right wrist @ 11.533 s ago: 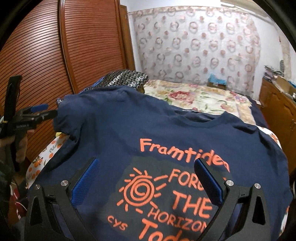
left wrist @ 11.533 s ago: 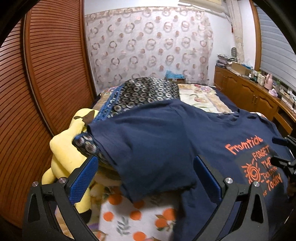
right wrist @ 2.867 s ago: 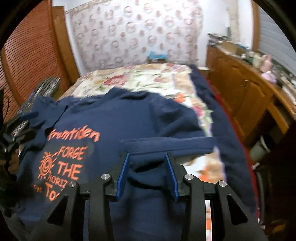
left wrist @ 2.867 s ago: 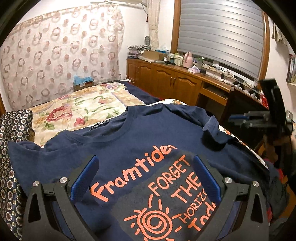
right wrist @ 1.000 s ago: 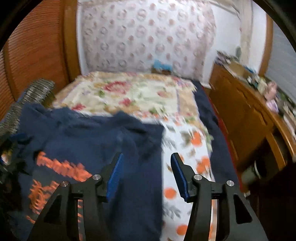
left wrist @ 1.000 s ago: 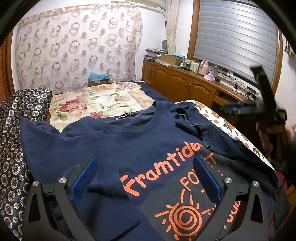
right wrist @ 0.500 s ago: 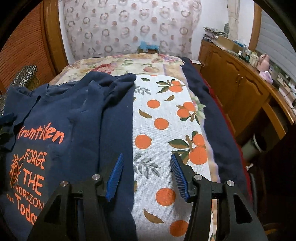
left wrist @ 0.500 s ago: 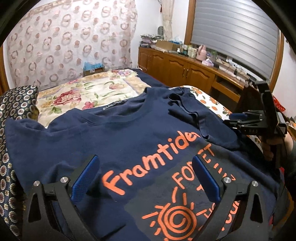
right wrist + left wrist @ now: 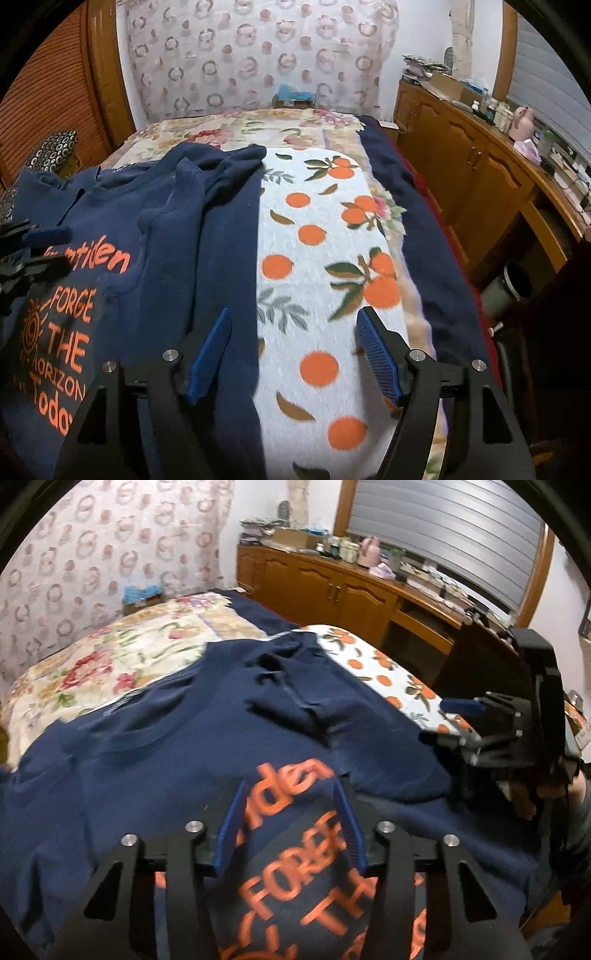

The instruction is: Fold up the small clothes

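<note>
The navy T-shirt [image 9: 207, 738] lay spread on the bed, print side up, partly on the orange-patterned blanket [image 9: 317, 258] and with its collar toward the floral bedspread [image 9: 122, 664]. Its right side was already turned inward, so a straight folded edge ran along the length of the bed, and the right sleeve lay bunched on top of the chest. The left tool [image 9: 288, 827] stood over the orange lettering in the middle of the shirt; its jaws had just been closing, and they stood partly closed with the printed cloth seen between them, but from this view I cannot tell if the pads really pinched the fabric. The right tool [image 9: 291, 350] was above the folded edge, one pad over navy cloth and the other over the blanket; its jaws had just been opening, and they were apart and gripped nothing. The long axis of the shirt went from hem to collar, away from both tools. In my judgement the unfolded left side, which lay to the left of the left tool, was the part to fold next, and the left hand was nearer to it.
</note>
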Demonstrator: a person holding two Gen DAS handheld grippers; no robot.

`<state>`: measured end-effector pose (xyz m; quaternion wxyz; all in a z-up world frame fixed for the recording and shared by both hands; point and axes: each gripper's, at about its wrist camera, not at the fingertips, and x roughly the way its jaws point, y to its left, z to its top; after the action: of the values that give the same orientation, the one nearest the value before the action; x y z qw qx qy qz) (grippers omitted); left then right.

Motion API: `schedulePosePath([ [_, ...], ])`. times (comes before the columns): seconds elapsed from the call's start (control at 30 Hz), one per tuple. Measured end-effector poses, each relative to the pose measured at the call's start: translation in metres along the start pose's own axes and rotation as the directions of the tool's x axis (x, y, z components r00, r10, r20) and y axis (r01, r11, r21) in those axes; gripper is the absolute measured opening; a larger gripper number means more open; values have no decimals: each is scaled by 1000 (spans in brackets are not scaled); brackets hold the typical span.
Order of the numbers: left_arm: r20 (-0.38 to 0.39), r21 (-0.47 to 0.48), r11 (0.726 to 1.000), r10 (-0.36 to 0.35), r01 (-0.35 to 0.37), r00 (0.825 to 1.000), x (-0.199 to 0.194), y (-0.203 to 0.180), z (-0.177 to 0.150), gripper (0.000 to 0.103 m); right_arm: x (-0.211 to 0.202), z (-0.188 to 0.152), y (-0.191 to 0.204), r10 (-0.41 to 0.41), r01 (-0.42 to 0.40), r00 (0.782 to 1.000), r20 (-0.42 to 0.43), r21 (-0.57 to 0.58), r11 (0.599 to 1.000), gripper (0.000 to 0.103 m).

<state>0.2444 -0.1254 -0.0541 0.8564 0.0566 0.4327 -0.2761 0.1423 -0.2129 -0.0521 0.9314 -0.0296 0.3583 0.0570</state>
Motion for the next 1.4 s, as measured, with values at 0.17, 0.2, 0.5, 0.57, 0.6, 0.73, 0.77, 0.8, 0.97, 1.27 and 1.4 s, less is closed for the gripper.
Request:
schedulePosePath([
  [0.17,-38,29,999,-45,46,998,18,-17,12,33,10,-11,-10,0,0,1000,-3,14,1000,81],
  [0.2,-45,36,998,-48,49,998,21,-20,13,31,10,-11,-11,4,-3,1000,-4,24,1000,81],
  [0.5,-79,71,996,-54,59,995,30,-33,7,10,16,-10,-16,-3,3,1000,4,37,999,82],
  [0.57,-73,92,994,-51,58,996,25,-37,4,5,16,-11,-18,-1,0,1000,5,36,999,82],
  [0.6,-63,89,994,-56,62,996,20,-38,2,5,16,-11,-19,-1,0,1000,5,37,999,82],
  [0.73,-17,47,996,-68,69,998,-12,-39,-9,5,8,-14,-27,-35,32,998,43,71,997,82],
  [0.77,-6,35,997,-74,74,997,-23,-39,-15,5,2,-15,-30,-27,22,997,70,76,997,82],
  [0.8,-1,29,997,-74,74,997,-28,-39,-19,5,-3,-16,-33,-18,10,995,96,78,997,82],
  [0.97,7,3,998,-58,58,998,-49,-42,-40,5,-8,-12,-40,-14,5,994,105,86,996,82],
  [1.27,22,-50,998,27,-26,999,-59,-31,-53,7,-16,5,-14,62,-60,988,143,-15,998,82],
  [1.4,51,-88,994,64,-59,997,-67,-9,-52,45,-8,15,0,97,-89,986,136,-66,994,78],
])
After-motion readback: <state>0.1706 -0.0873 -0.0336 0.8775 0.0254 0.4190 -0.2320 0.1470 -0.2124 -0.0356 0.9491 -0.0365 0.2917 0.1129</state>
